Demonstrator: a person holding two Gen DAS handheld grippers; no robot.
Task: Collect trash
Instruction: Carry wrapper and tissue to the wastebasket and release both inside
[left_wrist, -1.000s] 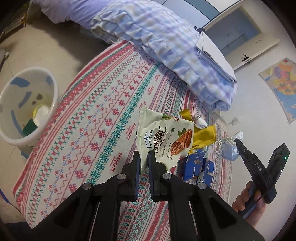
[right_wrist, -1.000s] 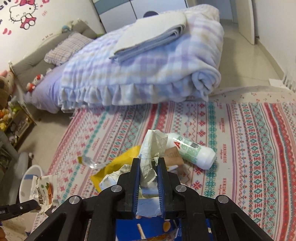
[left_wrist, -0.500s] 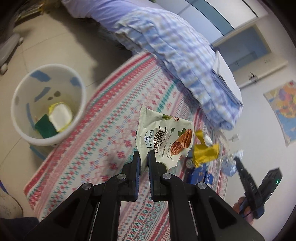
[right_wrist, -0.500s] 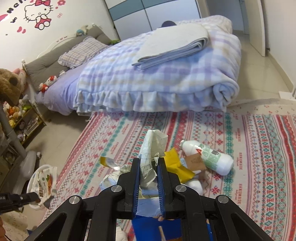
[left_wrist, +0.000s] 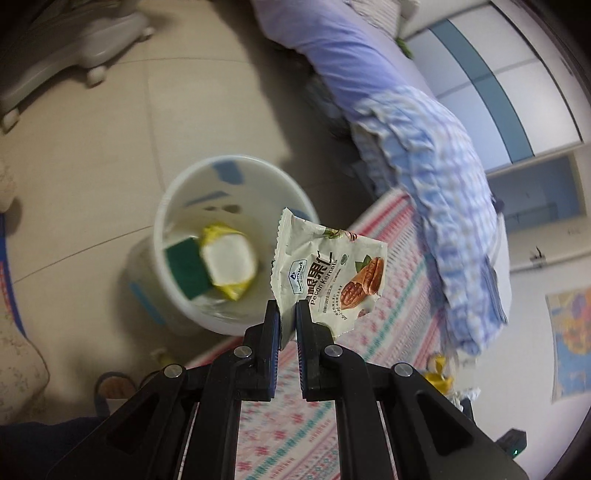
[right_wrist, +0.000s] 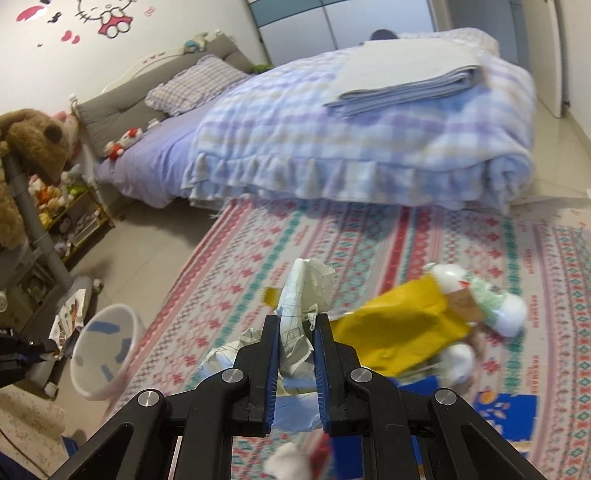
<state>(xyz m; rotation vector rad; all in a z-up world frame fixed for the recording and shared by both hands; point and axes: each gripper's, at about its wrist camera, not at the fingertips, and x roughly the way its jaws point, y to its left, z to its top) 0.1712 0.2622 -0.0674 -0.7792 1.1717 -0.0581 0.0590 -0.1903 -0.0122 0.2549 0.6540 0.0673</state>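
Note:
My left gripper is shut on the corner of a white pecan snack wrapper and holds it in the air beside the rim of a white bin. The bin holds a green sponge and a yellow-and-white packet. My right gripper is shut on a crumpled white paper above the patterned rug. The bin and the wrapper show at the left of the right wrist view.
More trash lies on the rug: a yellow bag, a white bottle, a blue box. A bed with a checked blanket stands behind the rug. A wheeled chair base stands on the tiles. A slipper lies near the bin.
My left gripper has carried the wrapper left, from over the rug to beside the bin's rim. My right gripper has lifted and swung left with the crumpled paper.

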